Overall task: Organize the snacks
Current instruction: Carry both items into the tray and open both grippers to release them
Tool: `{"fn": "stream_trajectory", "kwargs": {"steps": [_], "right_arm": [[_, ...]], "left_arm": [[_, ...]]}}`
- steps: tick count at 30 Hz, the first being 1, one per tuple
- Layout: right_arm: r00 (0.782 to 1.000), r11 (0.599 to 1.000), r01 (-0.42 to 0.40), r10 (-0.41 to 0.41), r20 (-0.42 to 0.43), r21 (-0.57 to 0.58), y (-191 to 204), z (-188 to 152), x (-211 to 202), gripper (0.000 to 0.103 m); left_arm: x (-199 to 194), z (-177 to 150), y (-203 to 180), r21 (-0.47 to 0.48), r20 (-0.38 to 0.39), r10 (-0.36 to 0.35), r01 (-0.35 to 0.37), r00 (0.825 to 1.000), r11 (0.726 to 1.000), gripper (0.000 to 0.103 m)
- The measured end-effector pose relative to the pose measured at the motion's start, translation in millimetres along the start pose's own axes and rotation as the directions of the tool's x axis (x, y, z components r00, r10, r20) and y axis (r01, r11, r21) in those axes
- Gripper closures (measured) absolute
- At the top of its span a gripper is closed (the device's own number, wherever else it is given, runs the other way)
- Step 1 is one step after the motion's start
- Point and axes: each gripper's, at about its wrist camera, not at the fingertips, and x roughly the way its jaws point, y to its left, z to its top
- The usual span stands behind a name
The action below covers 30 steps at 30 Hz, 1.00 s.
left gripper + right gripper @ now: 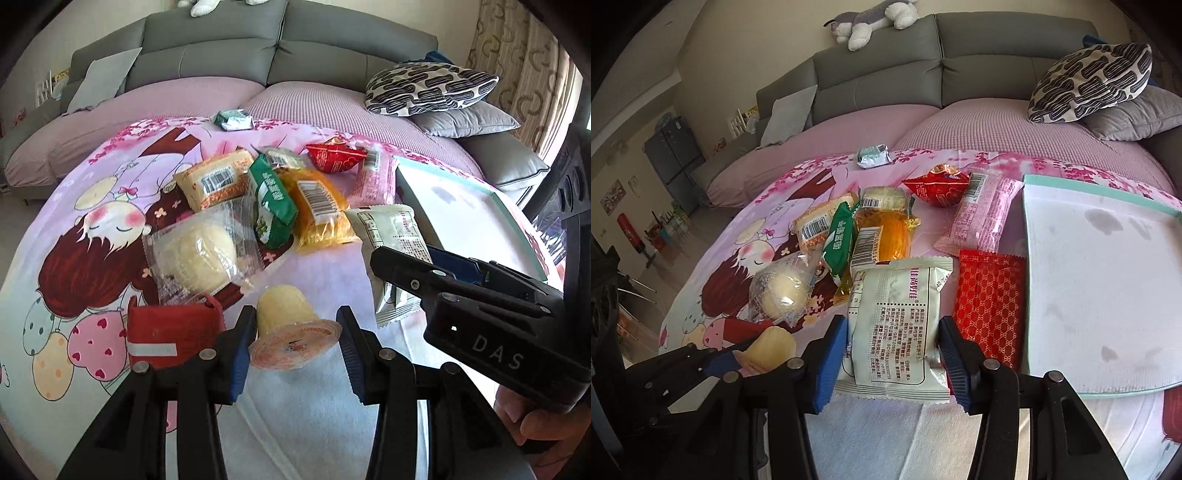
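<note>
My left gripper (295,325) is shut on a yellow jelly cup (284,325) with a foil lid, pinched between its blue pads just above the cartoon blanket (92,258). My right gripper (894,332) is shut on a pale white-green snack packet (897,317), gripped by its sides. The left wrist view shows that gripper (406,258) from the side, with the packet (391,236) in it. In the right wrist view the left gripper (735,354) sits at the lower left with the cup (772,347). A white tray (1100,288) with a teal rim lies to the right.
Loose snacks lie on the blanket: a patterned red packet (991,306) beside the tray, a pink packet (982,210), a red bag (938,188), an orange packet (890,236), a green packet (838,243) and a clear-wrapped bun (779,291). A grey sofa (979,66) with cushions stands behind.
</note>
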Motion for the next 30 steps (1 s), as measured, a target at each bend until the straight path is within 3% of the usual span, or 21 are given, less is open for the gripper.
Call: {"fn": "stream_trajectory", "kwargs": {"steps": [9, 16, 23, 30], "right_arm": [[0.993, 0.992, 0.092, -0.097, 0.065, 0.084, -35.8, 6.4, -26.2, 0.049], [0.971, 0.962, 0.191, -0.215, 0.108, 0.192, -83.8, 6.9, -54.0, 0.049], [0.926, 0.893, 0.306, -0.359, 0.113, 0.331, -141.5, 0.4, -80.1, 0.049], [0.871, 0.787, 0.384, -0.482, 0.093, 0.483, -199.7, -12.9, -99.7, 0.049]], "left_arm": [[-0.9, 23.1, -30.4, 0.048, 0.036, -0.021, 0.019, 0.999, 0.999, 0.057], [5.6, 41.3, -69.4, 0.1, 0.048, -0.069, 0.064, 0.996, 0.993, 0.057], [18.1, 60.9, -119.1, 0.158, 0.059, -0.133, 0.123, 0.989, 0.98, 0.057], [40.9, 74.2, -166.1, 0.204, 0.066, -0.182, 0.165, 0.981, 0.965, 0.057]]}}
